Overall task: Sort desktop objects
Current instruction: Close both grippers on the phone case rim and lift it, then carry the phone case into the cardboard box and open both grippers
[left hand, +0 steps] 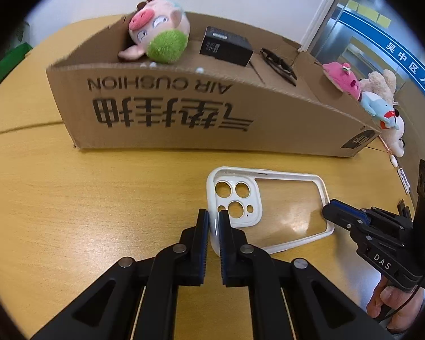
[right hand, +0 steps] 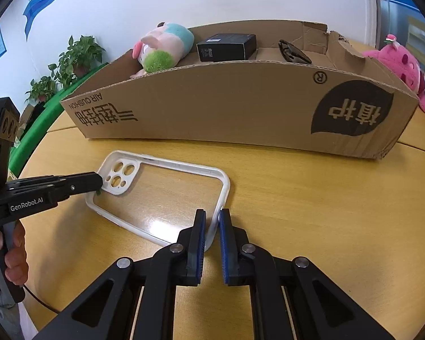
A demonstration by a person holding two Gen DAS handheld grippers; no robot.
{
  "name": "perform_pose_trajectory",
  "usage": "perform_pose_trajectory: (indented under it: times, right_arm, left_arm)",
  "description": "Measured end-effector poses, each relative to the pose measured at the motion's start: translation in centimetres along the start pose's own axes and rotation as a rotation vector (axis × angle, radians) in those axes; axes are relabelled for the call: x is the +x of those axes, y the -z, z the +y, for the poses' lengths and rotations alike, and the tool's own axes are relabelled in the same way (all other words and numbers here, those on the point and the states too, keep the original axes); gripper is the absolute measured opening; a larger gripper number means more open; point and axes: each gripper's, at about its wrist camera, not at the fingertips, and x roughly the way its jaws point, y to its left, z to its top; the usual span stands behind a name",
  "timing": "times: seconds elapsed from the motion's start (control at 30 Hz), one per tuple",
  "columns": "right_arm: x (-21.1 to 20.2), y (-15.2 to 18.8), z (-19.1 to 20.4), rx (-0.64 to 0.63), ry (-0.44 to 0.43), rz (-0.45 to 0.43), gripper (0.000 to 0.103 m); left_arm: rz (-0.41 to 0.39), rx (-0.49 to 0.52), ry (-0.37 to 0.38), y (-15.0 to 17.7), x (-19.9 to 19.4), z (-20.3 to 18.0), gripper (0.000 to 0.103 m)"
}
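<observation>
A white-rimmed clear phone case [left hand: 272, 212] lies on the yellow wooden table [left hand: 70, 198], in front of a long cardboard box [left hand: 184, 107]. My left gripper [left hand: 213, 218] is shut on the case's rim at the camera-cutout end. My right gripper [right hand: 212, 221] is shut on the rim at the opposite end; it also shows in the left wrist view [left hand: 330, 208]. The case also shows in the right wrist view [right hand: 161, 195], and the left gripper [right hand: 100, 182] holds its far end there.
The box [right hand: 240, 107] holds a pink pig plush [left hand: 158, 32], a black carton [left hand: 226, 46] and dark glasses [left hand: 279, 63]. More plush toys [left hand: 382, 104] lie at the box's right end. Potted plants [right hand: 68, 65] stand beyond the table's left side.
</observation>
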Motion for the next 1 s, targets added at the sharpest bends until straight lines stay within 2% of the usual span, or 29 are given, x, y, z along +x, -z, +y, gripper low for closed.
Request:
perform_pose_trajectory:
  times: [0.13, 0.3, 0.47, 0.63, 0.73, 0.8, 1.0]
  right_arm:
    - [-2.4, -0.4, -0.3, 0.016, -0.015, -0.056, 0.008]
    - [-8.5, -2.8, -0.8, 0.003, 0.016, -0.206, 0.008]
    - [-12.5, -6.7, -1.9, -0.044, 0.072, -0.306, 0.008]
    - [-13.5, -10.7, -3.3, -0.062, 0.080, -0.341, 0.008]
    - [-12.6, -13.3, -4.2, -0.055, 0.066, -0.333, 0.008]
    - [-11.8, -14.8, -4.2, -0.068, 0.087, -0.331, 0.008]
    - [-6.7, -18.3, -6.1, -0.047, 0.064, -0.239, 0.008]
  left_arm:
    - [-0.084, 0.033, 0.011, -1.3, -3.1, -1.7, 0.006]
    - [-0.203, 0.108, 0.047, -4.6, -6.9, -5.1, 0.006]
    - [-0.249, 0.154, 0.069, -9.0, -7.6, -7.5, 0.006]
    - [-0.251, 0.160, 0.069, -12.9, -6.8, -8.3, 0.006]
    - [-0.246, 0.155, 0.054, -15.1, -5.8, -8.4, 0.006]
    - [-0.228, 0.151, 0.031, -16.4, -4.5, -8.1, 0.006]
    - [-0.130, 0.103, 0.013, -19.5, 0.5, -6.7, 0.005]
